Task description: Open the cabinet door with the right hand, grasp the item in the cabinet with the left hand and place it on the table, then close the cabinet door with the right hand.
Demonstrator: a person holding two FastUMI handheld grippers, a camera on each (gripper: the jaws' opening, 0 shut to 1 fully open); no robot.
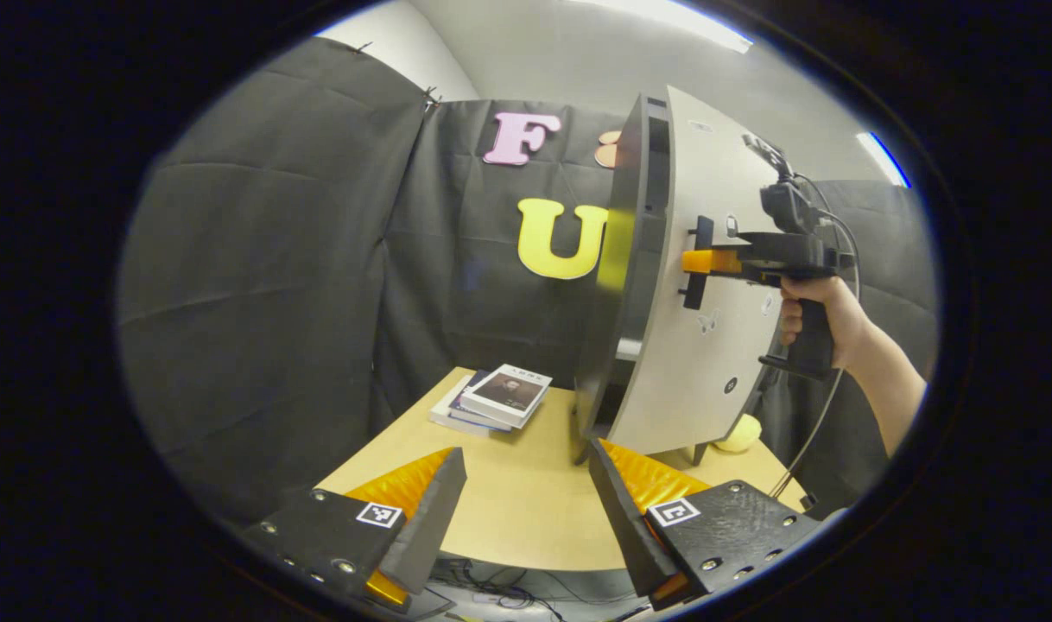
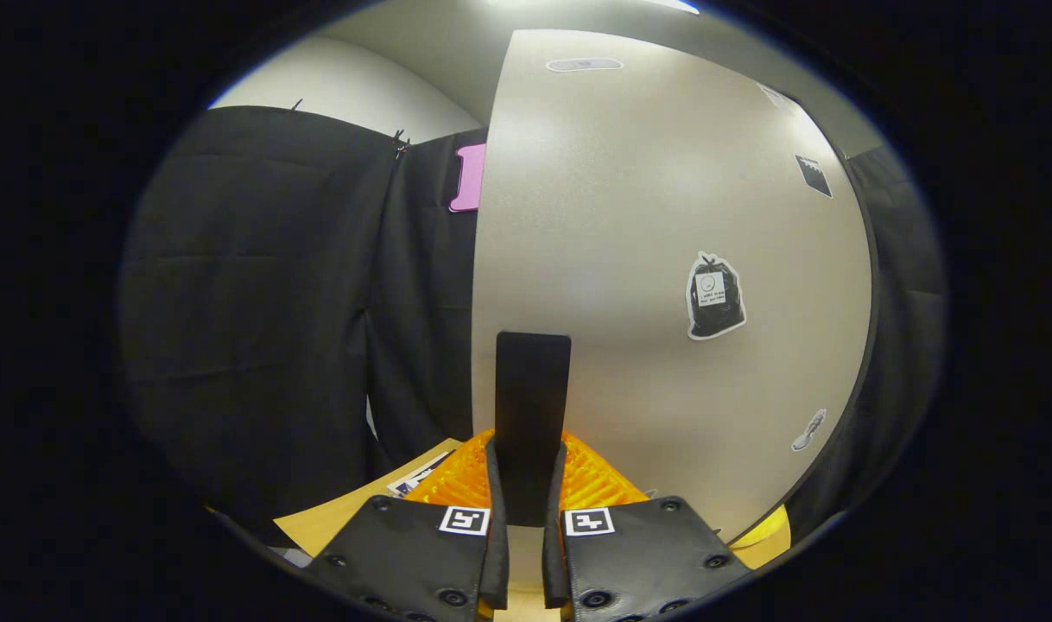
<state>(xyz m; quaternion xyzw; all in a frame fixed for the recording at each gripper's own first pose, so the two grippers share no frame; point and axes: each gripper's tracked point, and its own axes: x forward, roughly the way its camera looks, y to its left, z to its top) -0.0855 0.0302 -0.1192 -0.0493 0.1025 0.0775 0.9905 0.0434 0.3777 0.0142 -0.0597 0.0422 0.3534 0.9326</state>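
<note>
Left gripper view: the left gripper (image 1: 526,510) waits over the table (image 1: 509,501) with its fingers spread wide apart and empty, while the right gripper (image 1: 703,261), held by a hand (image 1: 815,311), grips the handle (image 1: 697,263) of the cabinet door (image 1: 699,328), which stands slightly ajar; the item inside is hidden. Right gripper view: the right gripper (image 2: 526,510) is clamped on the dark handle (image 2: 532,406) against the door (image 2: 664,259), and a pull off the hinge's arc could likely slip the fingers off or drag the cabinet (image 1: 630,259) across the table.

Bright ceiling strip lights (image 1: 664,22), soft glare on the cabinet door (image 2: 630,173), fisheye-bent edges.
</note>
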